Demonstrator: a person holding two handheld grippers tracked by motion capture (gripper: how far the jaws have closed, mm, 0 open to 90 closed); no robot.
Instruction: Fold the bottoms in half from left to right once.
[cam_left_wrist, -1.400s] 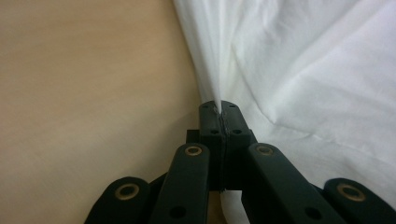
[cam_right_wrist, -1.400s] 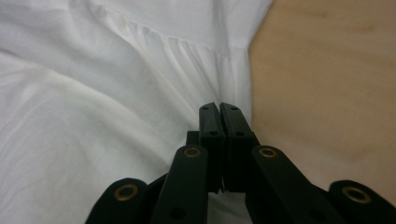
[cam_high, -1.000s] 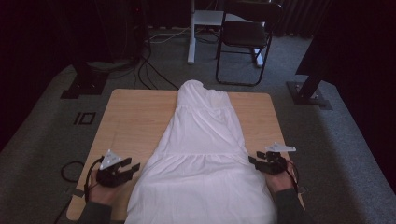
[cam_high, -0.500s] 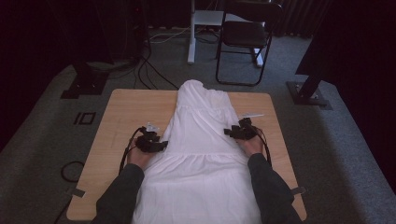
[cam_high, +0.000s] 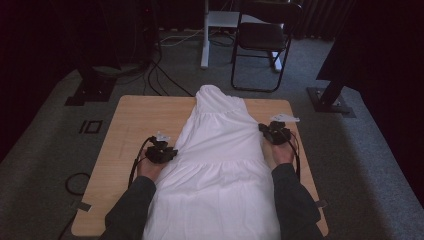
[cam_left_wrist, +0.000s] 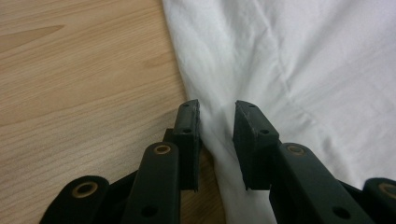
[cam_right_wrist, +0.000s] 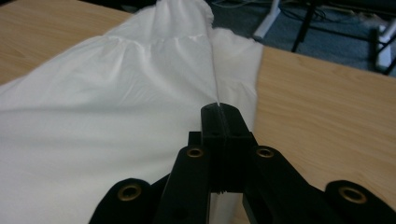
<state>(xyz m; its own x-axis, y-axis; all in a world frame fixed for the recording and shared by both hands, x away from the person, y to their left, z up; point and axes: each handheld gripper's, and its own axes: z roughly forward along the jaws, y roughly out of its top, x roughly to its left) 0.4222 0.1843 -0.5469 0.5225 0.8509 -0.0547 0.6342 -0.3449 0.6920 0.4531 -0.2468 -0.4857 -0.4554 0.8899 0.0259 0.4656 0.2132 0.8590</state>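
A white cotton dress with gathered tiers (cam_high: 220, 160) lies flat down the middle of a light wooden table (cam_high: 130, 120), its narrow bodice toward the table's far edge and its wide skirt running off the near edge between the person's dark sleeves.

At the dress's left hem line, the left gripper (cam_high: 161, 151) rests on the table with the fabric's edge lying between its black jaws. In the left gripper view (cam_left_wrist: 215, 135) those jaws have just been closing, yet a gap remains and the pads do not press the cloth.

At the dress's right edge, level with the upper tier seam, the right gripper (cam_high: 274, 132) has just been clenching. In the right gripper view (cam_right_wrist: 219, 116) its jaws meet tightly, with a raised fold of the white fabric running straight into them, pinched at the tips.

Beyond the dress's bodice end, a black folding chair (cam_high: 262, 40) stands on grey carpet (cam_high: 370, 165), with dark cables (cam_high: 160, 75) trailing across the floor off the table's far left corner.
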